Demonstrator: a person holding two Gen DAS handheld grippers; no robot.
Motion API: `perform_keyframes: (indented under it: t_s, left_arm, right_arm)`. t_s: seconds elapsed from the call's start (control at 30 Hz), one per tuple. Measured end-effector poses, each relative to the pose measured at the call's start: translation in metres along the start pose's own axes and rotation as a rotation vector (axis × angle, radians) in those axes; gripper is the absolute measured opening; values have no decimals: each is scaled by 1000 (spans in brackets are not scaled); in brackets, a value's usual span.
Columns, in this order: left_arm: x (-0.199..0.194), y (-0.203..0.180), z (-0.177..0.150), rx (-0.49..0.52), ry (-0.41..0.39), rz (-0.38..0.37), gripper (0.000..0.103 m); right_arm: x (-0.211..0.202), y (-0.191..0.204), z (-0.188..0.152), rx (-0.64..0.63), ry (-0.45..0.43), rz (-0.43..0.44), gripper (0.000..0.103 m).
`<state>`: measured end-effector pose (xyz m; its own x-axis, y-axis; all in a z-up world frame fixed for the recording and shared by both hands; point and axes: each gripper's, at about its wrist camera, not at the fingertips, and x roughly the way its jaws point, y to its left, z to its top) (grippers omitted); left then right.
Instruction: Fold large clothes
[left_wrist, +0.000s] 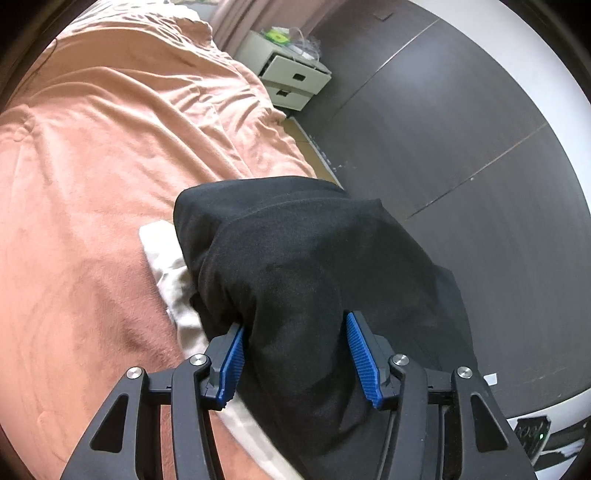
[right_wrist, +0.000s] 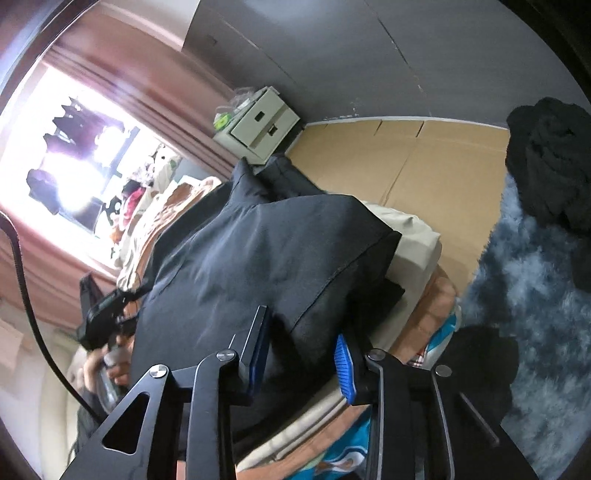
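A black garment (left_wrist: 295, 251), folded into a thick bundle, lies at the edge of a bed, partly on a pale beige cloth (left_wrist: 162, 258). My left gripper (left_wrist: 295, 321) has the near end of the bundle filling the gap between its blue pads (left_wrist: 232, 362), which press on the fabric from both sides. In the right wrist view the same black garment (right_wrist: 266, 251) spreads ahead, and my right gripper (right_wrist: 303, 323) is shut on a fold of it. The left gripper (right_wrist: 103, 314), held by a hand, shows at the garment's far left side.
A salmon blanket (left_wrist: 92, 166) covers the bed. A white drawer unit (left_wrist: 291, 77) stands by the dark wall. Beside the bed lie flat cardboard (right_wrist: 406, 158), a blue shaggy rug (right_wrist: 535, 295) and a pile of dark clothes (right_wrist: 546, 158). The beige cloth (right_wrist: 413, 236) pokes out under the garment.
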<state>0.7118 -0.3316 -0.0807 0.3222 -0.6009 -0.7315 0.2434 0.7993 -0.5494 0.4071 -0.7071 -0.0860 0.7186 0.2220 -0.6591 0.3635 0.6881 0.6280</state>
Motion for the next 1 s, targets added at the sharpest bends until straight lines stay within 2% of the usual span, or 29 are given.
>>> perform_keyframes:
  t_s: [0.07, 0.13, 0.23, 0.37, 0.43, 0.47, 0.5, 0.53, 0.6, 0.73, 0.8, 0.93, 1.0]
  left_arm:
    - [-11, 1, -6, -6, -5, 3, 56]
    - [-20, 2, -10, -9, 0, 4, 56]
    - [-41, 3, -16, 6, -21, 45, 56]
    - [-71, 2, -29, 41, -36, 70, 56]
    - [-82, 2, -36, 47, -41, 68, 57]
    - [-92, 2, -42, 49, -45, 68, 60]
    - [-99, 1, -46, 53, -47, 69, 63]
    - [-104, 0, -50, 57, -50, 69, 70]
    - [-122, -3, -60, 73, -72, 71, 78]
    - [-152, -5, -74, 78, -96, 56, 83]
    - [-165, -8, -81, 89, -105, 51, 85]
    - [-201, -16, -100, 128, -150, 54, 99]
    - [-217, -19, -109, 141, -169, 53, 101]
  right_arm:
    - [0, -6, 4, 7, -18, -13, 32]
    - [-1, -14, 6, 36, -31, -64, 32]
    - [-6, -22, 7, 69, -53, -139, 32]
    - [-25, -10, 3, 42, -79, -191, 32]
    - [-35, -3, 0, 31, -81, -185, 33]
    - [-40, 2, -3, 27, -80, -169, 35]
    - [-44, 6, -5, 21, -80, -162, 42]
    - [-49, 12, -7, 6, -82, -160, 47]
    - [-58, 22, -12, -15, -94, -154, 65]
    - [-76, 44, -23, -49, -101, -116, 70]
    - [-83, 56, -29, -73, -99, -114, 82]
    - [-102, 75, -45, -124, -124, -110, 86]
    - [-111, 84, -53, -144, -135, -111, 94]
